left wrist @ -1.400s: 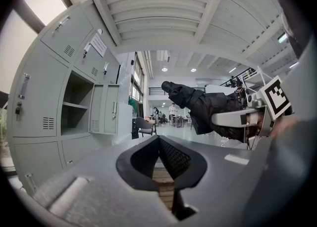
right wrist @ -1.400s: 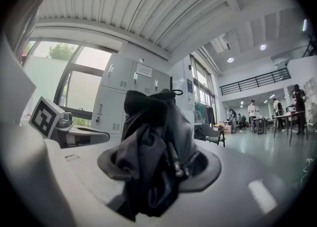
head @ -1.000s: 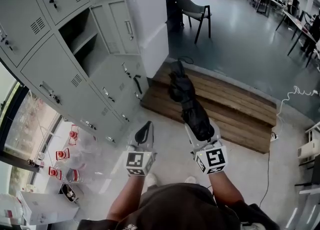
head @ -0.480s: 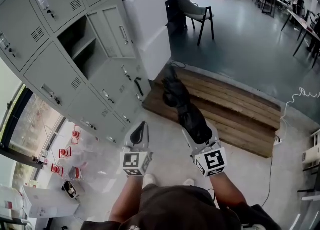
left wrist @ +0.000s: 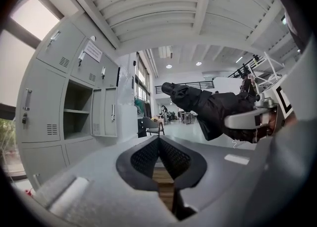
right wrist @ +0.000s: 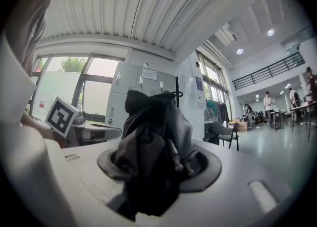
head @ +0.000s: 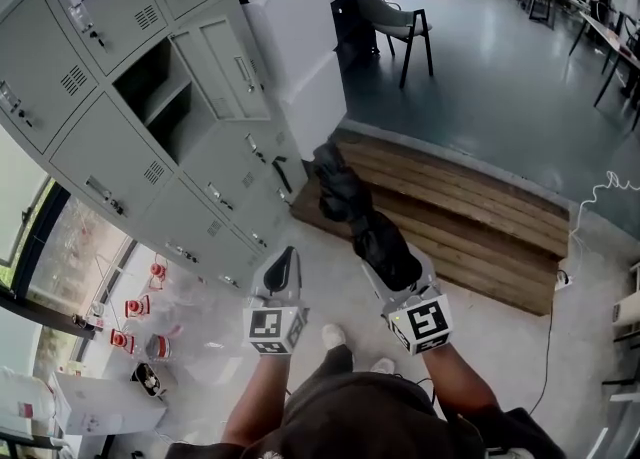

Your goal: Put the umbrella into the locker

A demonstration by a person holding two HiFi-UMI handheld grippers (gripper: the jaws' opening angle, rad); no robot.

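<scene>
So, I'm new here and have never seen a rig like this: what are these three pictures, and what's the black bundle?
No robot: a person carries two hand-held grippers. One picture comes from a head camera looking down; the other two from cameras riding on those hand-held grippers. The right hand-held gripper is clamped on a folded black umbrella. The left hand-held gripper is shut and empty. On the left stand grey lockers, one compartment open; ahead lies a wooden platform.

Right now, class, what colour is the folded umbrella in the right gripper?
The umbrella is black, clearest in the head view.
</scene>
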